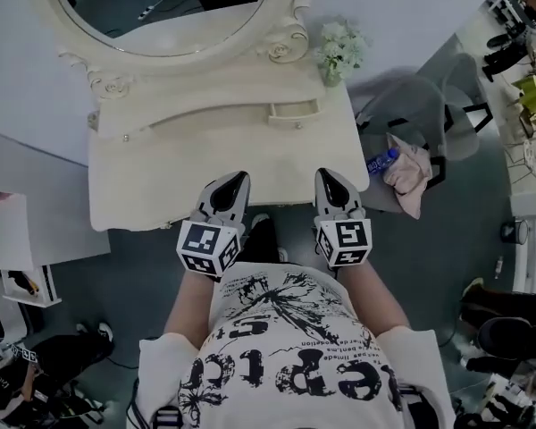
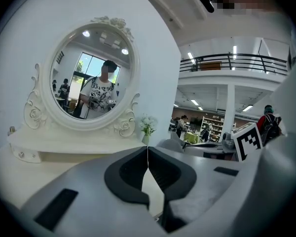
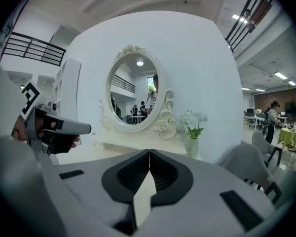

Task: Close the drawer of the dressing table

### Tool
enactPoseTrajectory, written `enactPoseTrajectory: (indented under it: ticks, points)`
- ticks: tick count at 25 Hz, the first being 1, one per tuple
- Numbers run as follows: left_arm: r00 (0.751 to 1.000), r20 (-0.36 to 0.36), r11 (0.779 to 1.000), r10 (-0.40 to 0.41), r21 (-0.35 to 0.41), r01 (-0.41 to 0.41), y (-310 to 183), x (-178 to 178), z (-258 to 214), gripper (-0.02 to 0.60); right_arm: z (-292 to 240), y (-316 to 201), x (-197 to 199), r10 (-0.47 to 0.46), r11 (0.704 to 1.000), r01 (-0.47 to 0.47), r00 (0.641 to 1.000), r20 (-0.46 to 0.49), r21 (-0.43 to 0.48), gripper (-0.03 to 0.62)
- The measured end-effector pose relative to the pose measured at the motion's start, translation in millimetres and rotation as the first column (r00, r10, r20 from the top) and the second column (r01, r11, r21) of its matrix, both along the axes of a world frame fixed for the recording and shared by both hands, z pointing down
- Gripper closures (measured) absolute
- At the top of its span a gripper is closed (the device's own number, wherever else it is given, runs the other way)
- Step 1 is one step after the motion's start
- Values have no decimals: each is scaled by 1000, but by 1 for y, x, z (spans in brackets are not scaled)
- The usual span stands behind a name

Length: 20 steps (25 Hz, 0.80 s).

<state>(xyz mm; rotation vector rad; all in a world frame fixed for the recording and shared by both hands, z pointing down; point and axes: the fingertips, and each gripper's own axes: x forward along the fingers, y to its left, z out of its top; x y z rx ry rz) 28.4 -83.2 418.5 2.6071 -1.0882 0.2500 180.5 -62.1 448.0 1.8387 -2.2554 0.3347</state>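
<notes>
Your dressing table (image 1: 161,186) is cream-white, with an oval mirror (image 1: 161,7) in a carved frame above a low raised tier at the back. The drawer (image 1: 294,111) sits at the right end of that tier, under the mirror's right scroll. It's small and cream, with one small knob (image 1: 297,125) on its front. It's pulled out partway, its front standing proud of the tier face, over the tabletop.

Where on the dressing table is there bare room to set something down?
Bare: the tabletop, from its left edge to the left gripper. Crowded: the right side, with the right gripper, the protruding drawer and the flower vase.
</notes>
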Motion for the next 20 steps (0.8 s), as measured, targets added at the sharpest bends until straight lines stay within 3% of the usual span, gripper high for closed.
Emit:
enactPoseTrajectory:
  ticks: [7, 12, 17, 20]
  points:
    - [1000, 0, 1000, 3, -30, -3, -81, 7, 21, 561, 29, -76, 8, -3, 998, 3, 1000, 1, -60, 577]
    - [999, 31, 1000, 20, -2, -20, -141, 16, 24, 561, 43, -125, 23, 38, 993, -34, 999, 35, -113, 576]
    - [999, 29, 1000, 27, -17, -26, -173, 19, 37, 561, 73, -158, 25, 24, 982, -17, 999, 35, -190, 576]
    - [1000, 27, 1000, 16, -25, -15, -180, 18, 49, 561, 101, -164, 20, -19, 961, 25, 1000, 24, -277, 576]
